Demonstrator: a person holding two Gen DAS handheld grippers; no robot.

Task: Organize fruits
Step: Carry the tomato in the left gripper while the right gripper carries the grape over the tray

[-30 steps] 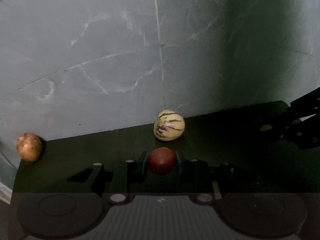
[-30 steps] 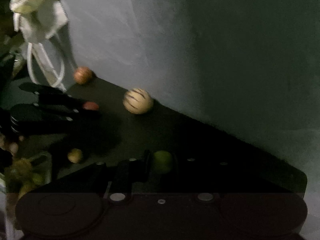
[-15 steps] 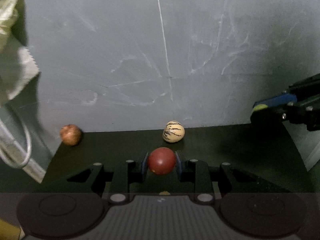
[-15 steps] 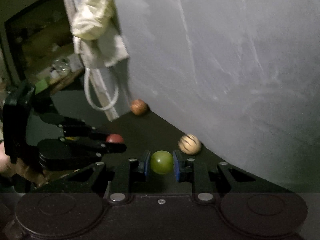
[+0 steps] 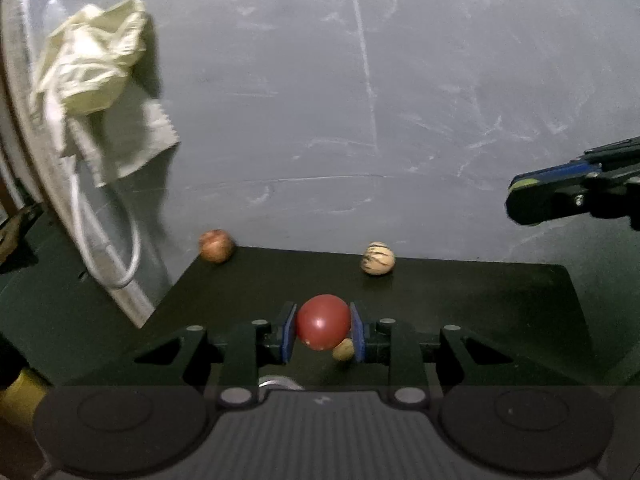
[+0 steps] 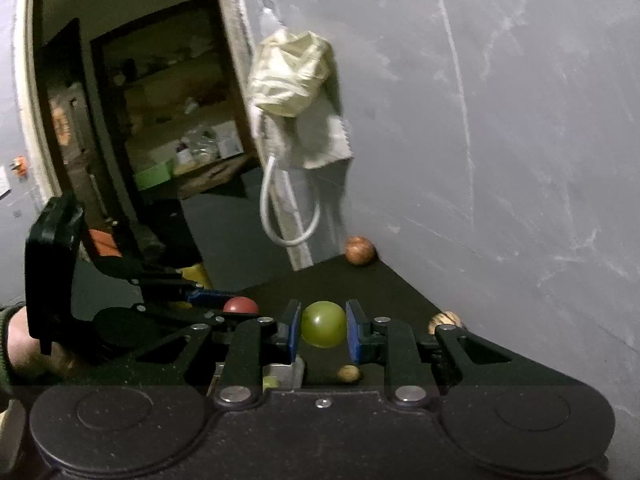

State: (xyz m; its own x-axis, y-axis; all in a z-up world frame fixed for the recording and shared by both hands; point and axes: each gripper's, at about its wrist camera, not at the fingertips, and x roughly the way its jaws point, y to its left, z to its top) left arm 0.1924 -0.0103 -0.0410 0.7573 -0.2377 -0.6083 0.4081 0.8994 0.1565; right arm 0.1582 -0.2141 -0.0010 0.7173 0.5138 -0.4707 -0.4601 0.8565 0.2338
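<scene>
Since both grippers had been lifted clear of the dark table [image 5: 480, 300], the red fruit [image 5: 322, 322] was seen clamped in the left gripper [image 5: 322, 326] and the green fruit [image 6: 323, 324] in the right gripper [image 6: 322, 328], carrying evidently being underway, while no container's contents could be made out.

Both grippers are matte black, the left gripper [image 5: 323, 328] and the right gripper [image 6: 323, 331] alike, with blue pads on the fingers [image 6: 291, 332] and round silver screws along angular linkage bars. A dark green ribbed sleeve [image 6: 5, 322] covers the person's wrist at the left edge.
</scene>
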